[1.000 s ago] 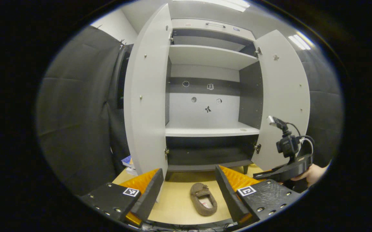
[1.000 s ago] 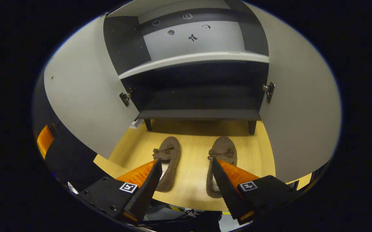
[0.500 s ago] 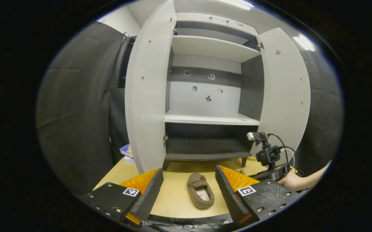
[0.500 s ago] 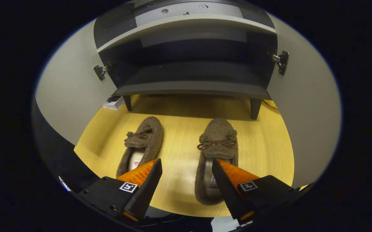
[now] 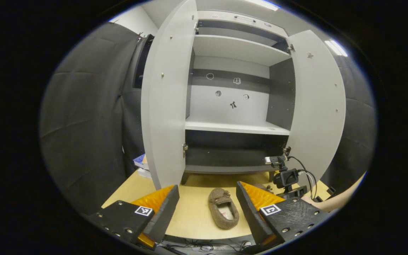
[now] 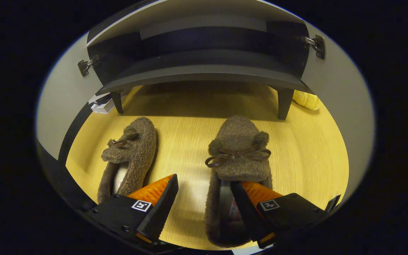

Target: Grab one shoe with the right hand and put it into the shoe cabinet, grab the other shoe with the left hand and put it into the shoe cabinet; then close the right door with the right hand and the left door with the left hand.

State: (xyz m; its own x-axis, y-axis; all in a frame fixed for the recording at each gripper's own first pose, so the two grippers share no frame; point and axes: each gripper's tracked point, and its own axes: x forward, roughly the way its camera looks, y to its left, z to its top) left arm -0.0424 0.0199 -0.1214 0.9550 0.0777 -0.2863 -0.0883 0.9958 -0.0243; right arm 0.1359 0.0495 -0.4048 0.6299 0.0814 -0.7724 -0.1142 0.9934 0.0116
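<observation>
Two brown fuzzy slippers lie on the yellow wooden floor in front of the grey shoe cabinet (image 5: pixel 235 127), toes toward it. In the right gripper view, my right gripper (image 6: pixel 202 198) is open and low over the right shoe (image 6: pixel 239 148). One finger dips into its opening and the other stands outside its left wall. The left shoe (image 6: pixel 133 148) lies apart on the left. In the left gripper view, my left gripper (image 5: pixel 205 209) hangs open above the left shoe (image 5: pixel 223 212). Both doors, left (image 5: pixel 165 106) and right (image 5: pixel 317 106), stand wide open. The right gripper (image 5: pixel 288 177) shows low by the right door.
The dark bottom shelf (image 6: pixel 204 71) sits on short legs just beyond the shoes. Stacked books (image 5: pixel 141 164) lie left of the cabinet. A yellow soft thing (image 6: pixel 306 100) rests by the right leg. A person's forearm (image 5: pixel 334 202) reaches in from the right.
My right gripper has sunk forward onto the right shoe, and one finger now sits in its opening. My left gripper has barely shifted and stays open.
</observation>
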